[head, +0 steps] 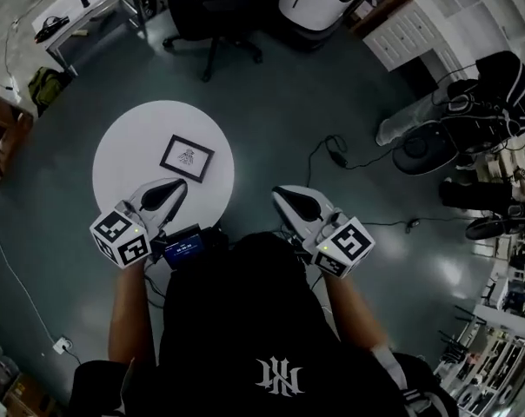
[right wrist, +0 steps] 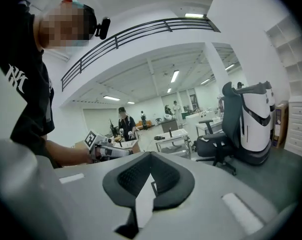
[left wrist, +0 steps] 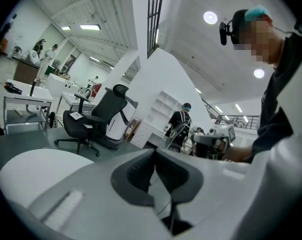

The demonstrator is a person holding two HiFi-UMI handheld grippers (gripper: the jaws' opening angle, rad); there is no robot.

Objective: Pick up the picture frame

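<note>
Round white desk (head: 115,159) on a grey floor, picture frame (head: 187,158) lying flat near its middle: I'm on the approach, nothing lifted yet.
Left gripper (head: 174,187) hovers over the desk's near edge, with the frame just beyond its tips at about 12 o'clock. Right gripper (head: 286,196) hangs off the desk at 3 o'clock, over the floor. Both have their jaws pressed together on nothing. I judge the next move calls for opening one gripper wide, then lowering it to catch a frame edge.
</note>
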